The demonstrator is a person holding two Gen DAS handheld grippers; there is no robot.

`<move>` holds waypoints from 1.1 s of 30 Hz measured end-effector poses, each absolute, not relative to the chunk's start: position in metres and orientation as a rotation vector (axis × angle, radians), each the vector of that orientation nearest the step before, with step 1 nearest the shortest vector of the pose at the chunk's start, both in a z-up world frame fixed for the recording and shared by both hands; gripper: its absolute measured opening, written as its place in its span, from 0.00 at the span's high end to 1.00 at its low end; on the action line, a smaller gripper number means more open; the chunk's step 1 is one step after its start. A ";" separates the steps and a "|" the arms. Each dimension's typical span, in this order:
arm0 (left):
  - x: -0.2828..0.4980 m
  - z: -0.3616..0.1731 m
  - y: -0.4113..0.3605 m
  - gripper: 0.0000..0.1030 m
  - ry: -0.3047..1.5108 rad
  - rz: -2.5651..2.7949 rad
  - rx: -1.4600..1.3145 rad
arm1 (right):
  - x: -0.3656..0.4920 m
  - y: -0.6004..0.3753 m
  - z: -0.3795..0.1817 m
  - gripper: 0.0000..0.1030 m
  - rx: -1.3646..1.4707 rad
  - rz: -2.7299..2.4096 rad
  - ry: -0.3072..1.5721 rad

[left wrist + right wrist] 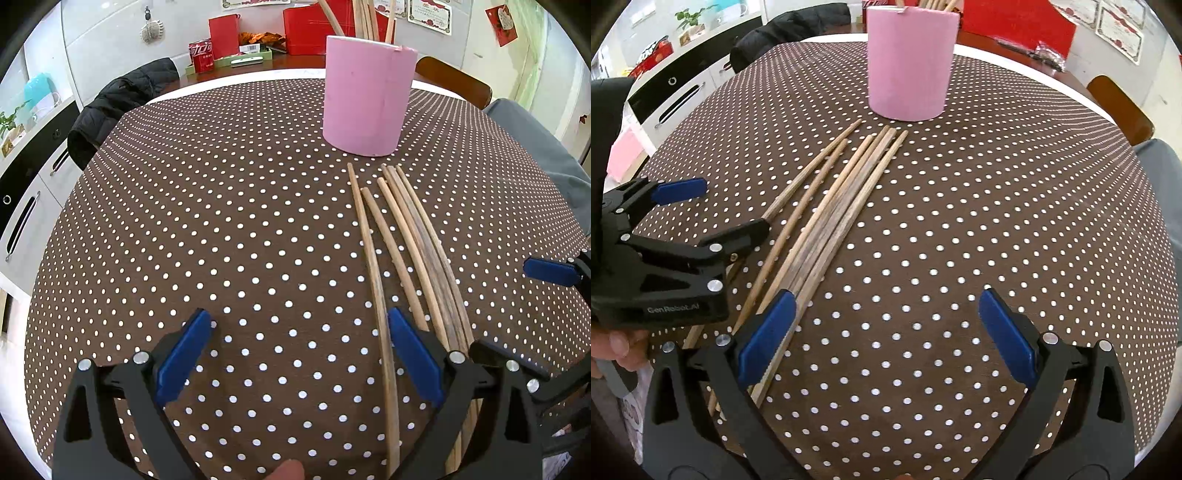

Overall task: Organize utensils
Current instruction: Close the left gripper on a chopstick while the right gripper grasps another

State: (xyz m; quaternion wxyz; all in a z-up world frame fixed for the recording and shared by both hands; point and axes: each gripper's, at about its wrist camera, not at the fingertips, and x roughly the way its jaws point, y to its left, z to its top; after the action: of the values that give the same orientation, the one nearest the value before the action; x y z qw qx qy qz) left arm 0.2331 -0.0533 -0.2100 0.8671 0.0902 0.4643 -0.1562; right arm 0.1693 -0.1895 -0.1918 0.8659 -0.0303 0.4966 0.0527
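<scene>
Several wooden chopsticks (406, 251) (831, 210) lie side by side on the brown polka-dot tablecloth (221, 240), pointing at a pink cylindrical holder (364, 96) (908, 62). More chopsticks (365, 18) stand in the holder. My left gripper (299, 354) (735, 205) is open low over the cloth. The leftmost chopstick (369, 251) runs between its jaws, close to the right pad, and the others lie outside that finger. My right gripper (886, 332) is open with only cloth between its fingers. Its left pad (768, 332) sits over the near ends of the bundle. One of its pads (550, 271) shows at the edge of the left wrist view.
A dark jacket (122, 99) hangs on a chair at the far left. A cola can (201, 55), a green tray and red boxes (310, 29) sit behind the table. A wooden chair (458, 81) and grey fabric (535, 147) are at right. Cabinets (22, 206) line the left.
</scene>
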 end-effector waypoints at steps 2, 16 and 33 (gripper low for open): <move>0.233 -0.210 -0.053 0.08 0.972 -0.327 0.189 | 0.171 -0.185 -0.194 0.06 -0.072 0.121 1.054; 0.233 -0.210 -0.052 0.08 0.972 -0.325 0.187 | 0.179 -0.163 -0.188 0.06 -0.237 0.054 1.071; 0.235 -0.210 -0.053 0.08 0.970 -0.331 0.192 | 0.170 -0.205 -0.196 0.09 -0.166 0.056 1.074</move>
State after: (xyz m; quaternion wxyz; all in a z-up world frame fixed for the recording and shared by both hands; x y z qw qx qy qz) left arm 0.2353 -0.0530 -0.2096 0.8671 0.0917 0.4635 -0.1580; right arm 0.1702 -0.2054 -0.1960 0.8557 -0.0788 0.5107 0.0267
